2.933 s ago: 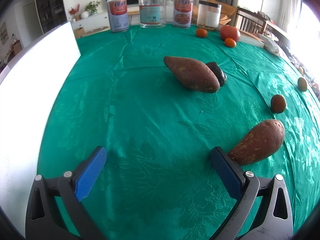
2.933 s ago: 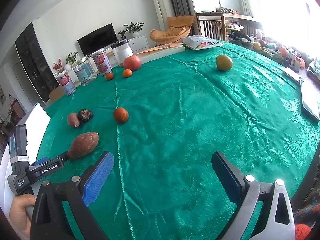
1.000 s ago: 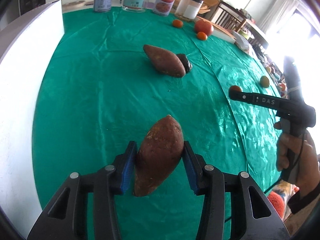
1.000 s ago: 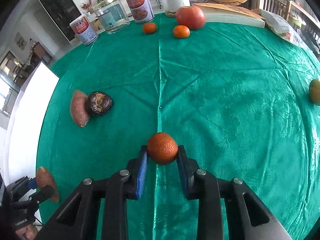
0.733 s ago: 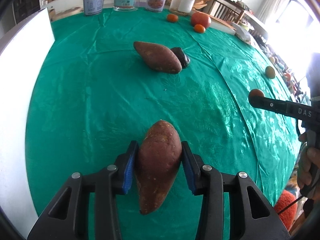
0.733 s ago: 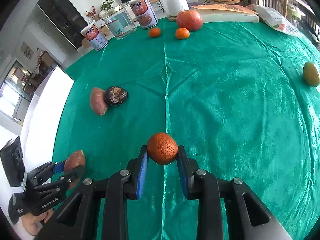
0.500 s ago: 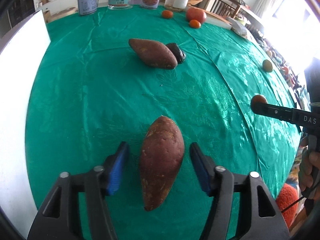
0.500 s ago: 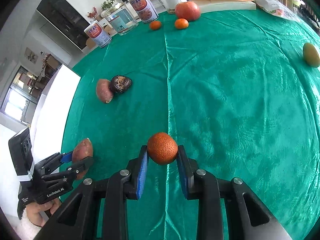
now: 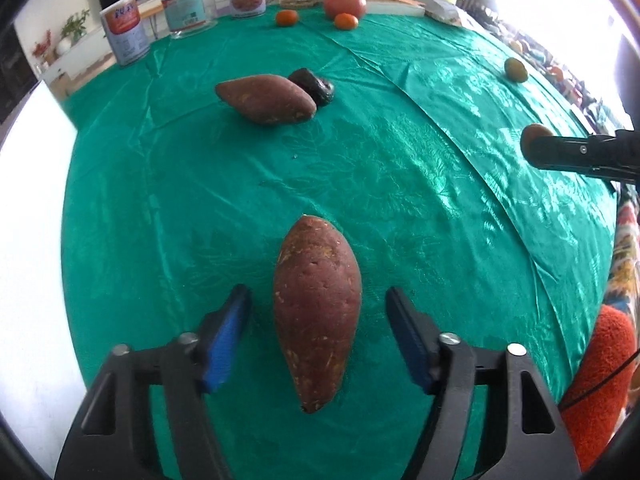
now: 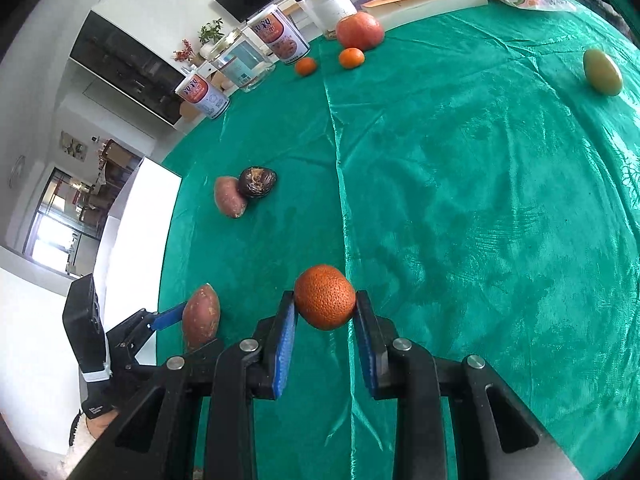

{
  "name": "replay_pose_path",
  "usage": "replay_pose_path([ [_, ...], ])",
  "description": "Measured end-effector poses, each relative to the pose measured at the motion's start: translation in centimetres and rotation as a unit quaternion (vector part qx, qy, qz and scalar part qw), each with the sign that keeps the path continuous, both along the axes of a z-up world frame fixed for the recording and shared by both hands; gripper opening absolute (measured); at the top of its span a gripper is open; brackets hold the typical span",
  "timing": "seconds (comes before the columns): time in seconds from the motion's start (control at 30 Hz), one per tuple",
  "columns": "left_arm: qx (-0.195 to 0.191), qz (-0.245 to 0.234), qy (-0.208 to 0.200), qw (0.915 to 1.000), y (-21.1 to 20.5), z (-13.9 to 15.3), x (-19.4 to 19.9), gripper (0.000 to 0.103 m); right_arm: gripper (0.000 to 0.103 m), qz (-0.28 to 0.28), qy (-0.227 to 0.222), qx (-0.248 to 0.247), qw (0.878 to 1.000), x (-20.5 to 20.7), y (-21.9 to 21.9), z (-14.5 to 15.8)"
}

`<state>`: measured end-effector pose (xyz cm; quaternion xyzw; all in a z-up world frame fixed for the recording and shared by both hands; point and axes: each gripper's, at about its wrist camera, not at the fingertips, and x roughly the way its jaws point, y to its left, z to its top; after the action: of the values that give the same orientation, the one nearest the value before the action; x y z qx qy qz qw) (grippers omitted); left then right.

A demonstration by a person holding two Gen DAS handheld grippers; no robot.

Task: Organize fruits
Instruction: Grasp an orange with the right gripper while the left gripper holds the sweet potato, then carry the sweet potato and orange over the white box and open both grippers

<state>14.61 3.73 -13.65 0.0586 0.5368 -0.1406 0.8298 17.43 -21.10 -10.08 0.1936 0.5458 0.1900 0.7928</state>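
My left gripper (image 9: pixel 318 320) is open around a reddish-brown sweet potato (image 9: pixel 316 304) that lies on the green tablecloth, clear of both blue pads. The same sweet potato (image 10: pixel 201 316) shows in the right wrist view beside the left gripper. My right gripper (image 10: pixel 325 320) is shut on an orange (image 10: pixel 325 297) and holds it above the cloth. A second sweet potato (image 9: pixel 266 98) lies farther off, touching a dark fruit (image 9: pixel 312 86).
Cans and jars (image 9: pixel 184 4) stand along the table's far edge, with a red apple (image 9: pixel 345 3) and two small oranges (image 9: pixel 346 21) near them. A green fruit (image 10: pixel 602 71) lies at the right. A white board (image 9: pixel 28 208) runs along the table's left edge.
My left gripper has opened and let go of the sweet potato, which now lies on the cloth. My right gripper still holds the orange and has lifted and tilted.
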Motion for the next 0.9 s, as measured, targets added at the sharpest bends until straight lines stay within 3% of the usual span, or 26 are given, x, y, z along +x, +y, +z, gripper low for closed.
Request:
replay_pose_path([
  [0.07,0.009,0.006,-0.011,0.9999,-0.1,0.0,0.1,0.041,0.028,0.001,0.003,-0.005,1.0,-0.2,0.1,0.0],
  [0.13,0.004,0.012,-0.014,0.9998,0.0,0.2,-0.2,0.04,0.028,0.003,0.007,-0.008,1.0,-0.7,0.3,0.1],
  [0.17,-0.013,0.017,-0.012,0.9997,0.3,0.6,-0.7,0.04,0.028,0.005,0.006,-0.006,1.0,-1.0,0.5,0.3],
  [0.23,-0.084,0.034,0.001,0.9959,1.7,2.2,-2.5,0.04,0.028,0.012,0.004,0.002,1.0,-1.7,1.3,0.9],
  [0.33,-0.183,0.054,0.008,0.9817,4.3,6.4,-6.9,0.04,0.028,0.038,-0.005,0.033,0.999,-2.9,3.8,2.7],
  [0.53,-0.257,0.116,-0.042,0.9586,13.3,15.7,-14.7,0.04,0.028,0.152,-0.03,0.118,0.981,-5.3,14.6,8.2],
  [0.63,-0.234,0.186,-0.084,0.9505,19.4,17.9,-16.5,0.041,0.028,0.217,-0.039,0.149,0.964,-7.1,21.4,10.7],
  [0.7,-0.201,0.247,-0.098,0.9428,23.7,17.5,-17.1,0.041,0.028,0.262,-0.04,0.153,0.952,-8.2,26.2,11.7],
  [0.8,-0.177,0.329,-0.086,0.9236,29.4,14.3,-17.5,0.04,0.028,0.315,-0.048,0.121,0.94,-10.3,32.6,11.6],
  [0.9,-0.148,0.388,-0.063,0.9076,33.2,10.4,-18.2,0.04,0.028,0.35,-0.038,0.089,0.932,-12.0,37.4,9.4],
])
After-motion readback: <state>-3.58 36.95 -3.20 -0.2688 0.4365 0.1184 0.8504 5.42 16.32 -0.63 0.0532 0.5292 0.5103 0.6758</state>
